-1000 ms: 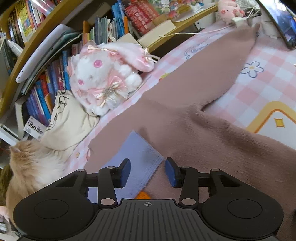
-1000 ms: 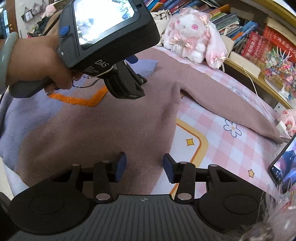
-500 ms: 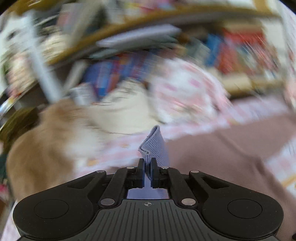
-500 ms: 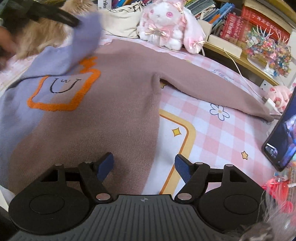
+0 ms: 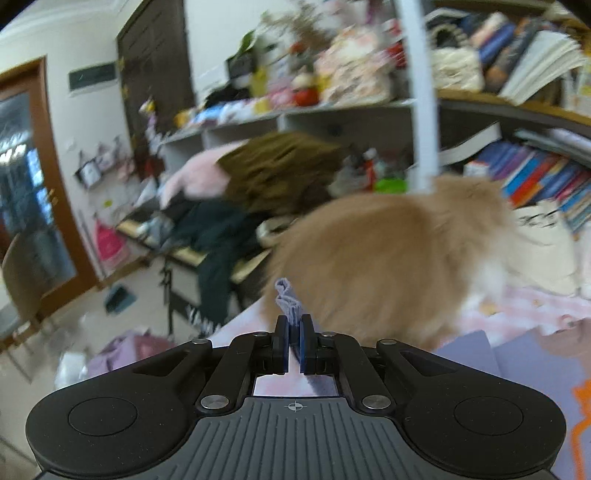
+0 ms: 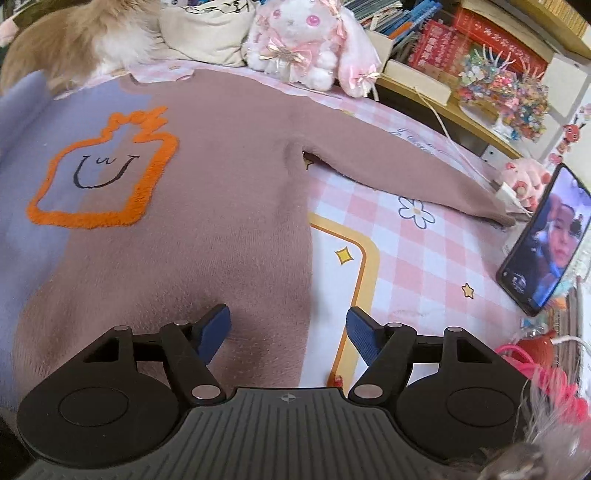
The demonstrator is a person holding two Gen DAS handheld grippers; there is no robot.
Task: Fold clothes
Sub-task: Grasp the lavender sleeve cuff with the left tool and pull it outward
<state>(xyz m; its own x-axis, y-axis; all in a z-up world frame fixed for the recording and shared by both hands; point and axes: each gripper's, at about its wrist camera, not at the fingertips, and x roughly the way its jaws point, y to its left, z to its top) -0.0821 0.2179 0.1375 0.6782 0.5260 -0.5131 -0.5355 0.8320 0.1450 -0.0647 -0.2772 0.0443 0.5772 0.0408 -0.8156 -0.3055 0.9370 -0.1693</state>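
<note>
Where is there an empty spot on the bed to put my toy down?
The checked blanket is bare between the sweater, its outstretched sleeve and the phone. The far edge is crowded: cat, plush bunny, cloth bag.

Ahead of the right tool [image 6: 289,328], the sweater [image 6: 221,206] lies flat and low, so passage over it is open. To its right, bare checked cloth [image 6: 436,258] runs free up to the propped phone [image 6: 543,240]. Far ahead, a plush rabbit [image 6: 303,37] and a cat [image 6: 74,40] close off the back edge. The cat [image 5: 388,258] also fills the space just ahead of the left tool [image 5: 292,341].
</note>
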